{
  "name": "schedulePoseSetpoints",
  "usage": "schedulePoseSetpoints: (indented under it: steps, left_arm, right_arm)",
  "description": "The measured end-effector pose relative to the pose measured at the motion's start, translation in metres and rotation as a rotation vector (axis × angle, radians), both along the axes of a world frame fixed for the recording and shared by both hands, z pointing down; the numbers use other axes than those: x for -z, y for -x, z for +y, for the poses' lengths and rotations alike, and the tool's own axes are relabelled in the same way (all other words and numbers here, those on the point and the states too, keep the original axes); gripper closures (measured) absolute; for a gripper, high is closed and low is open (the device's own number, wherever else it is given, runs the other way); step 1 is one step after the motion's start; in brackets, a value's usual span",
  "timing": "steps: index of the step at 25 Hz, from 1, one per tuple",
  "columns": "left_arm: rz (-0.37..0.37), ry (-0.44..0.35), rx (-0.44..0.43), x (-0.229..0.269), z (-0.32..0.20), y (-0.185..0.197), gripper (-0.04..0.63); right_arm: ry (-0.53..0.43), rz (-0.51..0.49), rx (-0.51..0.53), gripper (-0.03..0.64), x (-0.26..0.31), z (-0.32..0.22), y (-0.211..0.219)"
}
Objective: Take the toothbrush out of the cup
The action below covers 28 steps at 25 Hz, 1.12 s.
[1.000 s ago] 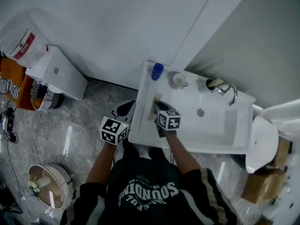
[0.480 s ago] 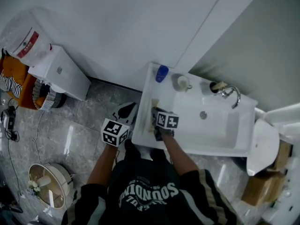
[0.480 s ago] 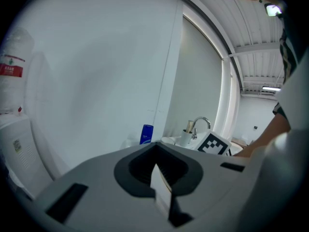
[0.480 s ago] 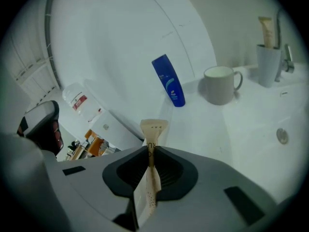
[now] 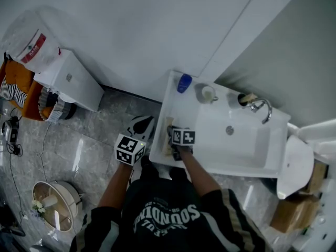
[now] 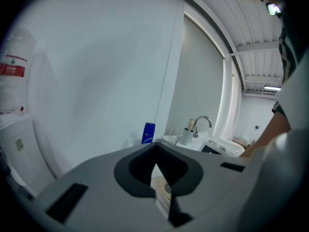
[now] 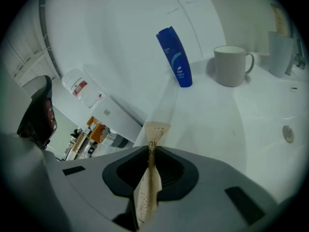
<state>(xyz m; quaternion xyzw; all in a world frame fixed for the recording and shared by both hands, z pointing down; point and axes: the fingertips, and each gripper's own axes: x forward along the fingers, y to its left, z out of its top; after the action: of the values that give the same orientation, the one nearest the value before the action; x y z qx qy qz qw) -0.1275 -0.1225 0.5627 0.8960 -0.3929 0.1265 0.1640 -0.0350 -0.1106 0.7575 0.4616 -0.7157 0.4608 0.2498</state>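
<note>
Above the sink's rim, the right gripper clamps a tan paper packet lettered "RU".

Black white-lettered shirt, tan-striped sleeves; grey left hand-held gripper bears a black-and-white marker cube.

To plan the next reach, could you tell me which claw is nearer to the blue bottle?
Right. The right claw hovers over the sink's left ledge, in front of the blue bottle; the left claw is off the sink, over the floor.
</note>
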Motion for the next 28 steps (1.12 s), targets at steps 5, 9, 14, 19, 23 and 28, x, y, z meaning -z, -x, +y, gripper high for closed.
schedulePoseSetpoints:
  steps: [5, 9, 14, 19, 23, 28]
  left_arm:
    - [-0.003, 0.002, 0.002, 0.000, 0.001, -0.001, 0.597]
    - [-0.007, -0.004, 0.001, 0.003, -0.001, -0.003, 0.597]
    - [-0.014, -0.020, 0.006, 0.007, -0.011, -0.010, 0.597]
    - [-0.015, -0.035, -0.001, 0.013, -0.019, -0.024, 0.597]
    - [-0.010, -0.050, -0.003, 0.020, -0.025, -0.038, 0.597]
    - [-0.008, -0.071, -0.010, 0.030, -0.032, -0.058, 0.597]
  right_arm:
    - [0.029, 0.028, 0.073, 0.507, -0.011, 0.007, 0.002]
    - [-0.022, 0.001, 0.076, 0.495, 0.001, 0.001, 0.000]
    - [-0.158, -0.024, 0.138, 0.497, 0.032, -0.011, 0.000]
    - [-0.312, -0.018, 0.195, 0.539, 0.070, -0.022, -0.011]
    - [-0.434, 0.004, 0.194, 0.609, 0.104, -0.030, -0.033]
    - [-0.576, -0.009, 0.144, 0.617, 0.151, -0.039, -0.064]
